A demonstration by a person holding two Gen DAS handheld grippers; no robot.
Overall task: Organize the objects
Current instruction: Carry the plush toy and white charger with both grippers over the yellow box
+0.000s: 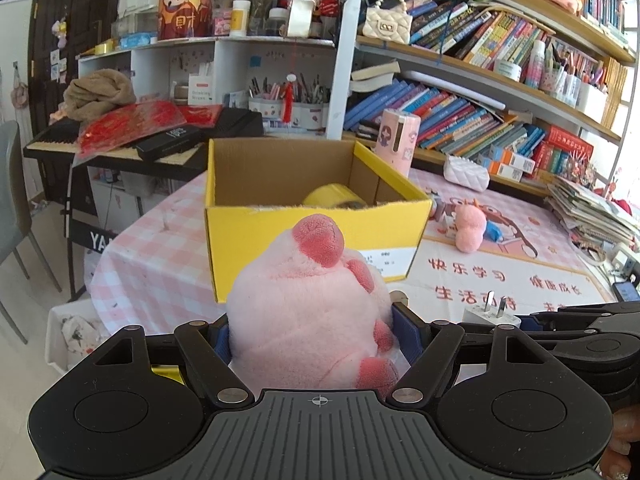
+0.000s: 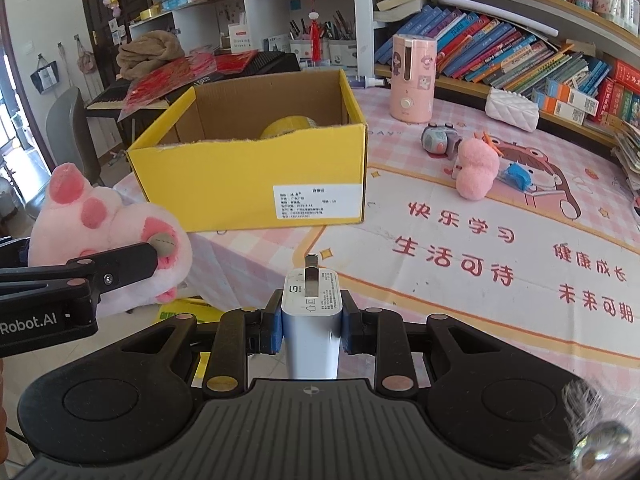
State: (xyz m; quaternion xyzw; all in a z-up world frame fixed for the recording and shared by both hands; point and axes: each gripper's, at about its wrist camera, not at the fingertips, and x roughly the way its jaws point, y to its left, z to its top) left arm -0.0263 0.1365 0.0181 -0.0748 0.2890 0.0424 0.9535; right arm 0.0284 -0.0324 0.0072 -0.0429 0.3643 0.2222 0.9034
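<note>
My left gripper point(image 1: 312, 332) is shut on a pink plush paw toy point(image 1: 308, 312), held in the air short of the yellow cardboard box point(image 1: 316, 236). The toy also shows in the right wrist view point(image 2: 104, 224). My right gripper point(image 2: 312, 320) is shut on a white charger plug point(image 2: 312, 312), prongs pointing forward, near the table's front edge. The box point(image 2: 248, 184) stands open on the pink table and holds a yellow tape roll point(image 2: 288, 125).
On the table mat point(image 2: 480, 240) lie a small pink plush point(image 2: 476, 172), a grey toy camera point(image 2: 438, 140), a blue item point(image 2: 518, 178), a pink humidifier point(image 2: 412, 80) and a white quilted purse point(image 2: 512, 110). Bookshelves stand behind; a keyboard is at the left.
</note>
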